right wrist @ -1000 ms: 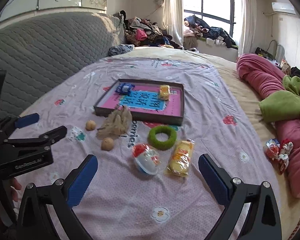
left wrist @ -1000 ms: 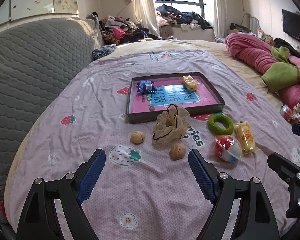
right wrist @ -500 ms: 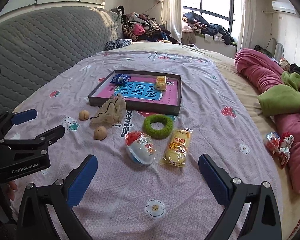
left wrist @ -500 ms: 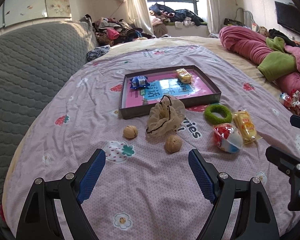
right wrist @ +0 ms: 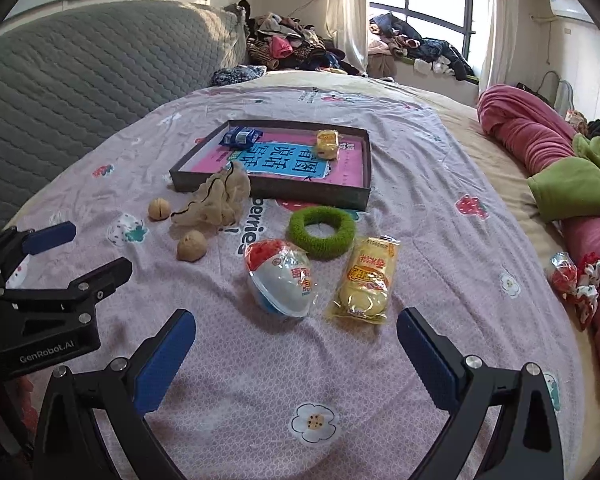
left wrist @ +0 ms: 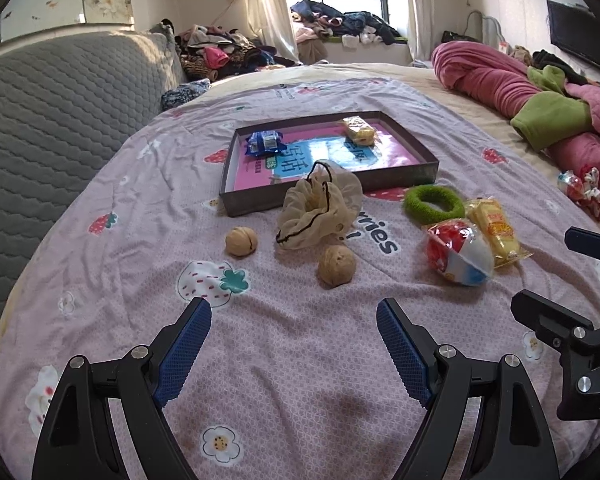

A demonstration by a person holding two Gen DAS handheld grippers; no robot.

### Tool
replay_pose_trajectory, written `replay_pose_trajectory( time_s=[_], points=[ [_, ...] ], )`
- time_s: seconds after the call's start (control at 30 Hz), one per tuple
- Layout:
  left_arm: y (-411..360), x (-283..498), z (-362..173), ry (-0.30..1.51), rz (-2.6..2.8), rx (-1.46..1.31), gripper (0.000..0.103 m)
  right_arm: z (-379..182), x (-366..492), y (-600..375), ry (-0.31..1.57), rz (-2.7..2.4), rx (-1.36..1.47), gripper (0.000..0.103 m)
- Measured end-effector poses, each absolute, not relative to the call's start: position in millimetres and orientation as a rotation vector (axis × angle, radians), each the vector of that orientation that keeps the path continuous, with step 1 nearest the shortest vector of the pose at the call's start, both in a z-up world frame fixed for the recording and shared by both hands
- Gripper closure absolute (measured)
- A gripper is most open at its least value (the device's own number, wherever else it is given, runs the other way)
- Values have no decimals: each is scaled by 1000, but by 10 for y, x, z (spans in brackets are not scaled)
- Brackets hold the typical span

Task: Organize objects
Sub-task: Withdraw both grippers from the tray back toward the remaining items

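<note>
Walnuts lie ahead of the left gripper in its own view: its fingers stand wide and empty, and the nearer walnut sits just beyond their tips, toward the right finger, with the tray farther back on the bed. From the right wrist, the right gripper is likewise wide and empty. The egg toy lies just ahead between its tips, the yellow packet beside it with its long axis pointing away, so each hand is nearest its own item.

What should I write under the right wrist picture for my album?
Open right hand-held gripper above the bedsheet, facing a wrapped egg toy, yellow snack and green ring.
</note>
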State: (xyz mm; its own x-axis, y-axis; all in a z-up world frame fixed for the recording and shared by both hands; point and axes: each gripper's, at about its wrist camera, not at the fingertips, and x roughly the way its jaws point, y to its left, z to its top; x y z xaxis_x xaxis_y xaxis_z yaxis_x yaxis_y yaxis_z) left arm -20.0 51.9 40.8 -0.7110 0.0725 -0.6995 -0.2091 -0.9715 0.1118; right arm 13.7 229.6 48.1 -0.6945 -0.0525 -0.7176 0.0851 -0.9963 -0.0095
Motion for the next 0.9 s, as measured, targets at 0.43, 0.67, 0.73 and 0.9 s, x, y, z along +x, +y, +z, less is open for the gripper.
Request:
replay_pose_trajectory(
  time_s=[0.43,0.67,0.73,0.9],
  points=[
    [516,-374,257,215,2713,-1147,17,312,44,2418,20,-2812,1229,1],
    [594,-489,196,226,2690,-1169,17,296,-44,2468,12,-2806,1240,1],
    [619,-516,200,237,2688,-1165,17,305,-69,2481,22,-2815,1243,1],
    [643,-604,208,250,2685,-1168,17,323,-139,2500,33,-2813,1244,1]
  ],
)
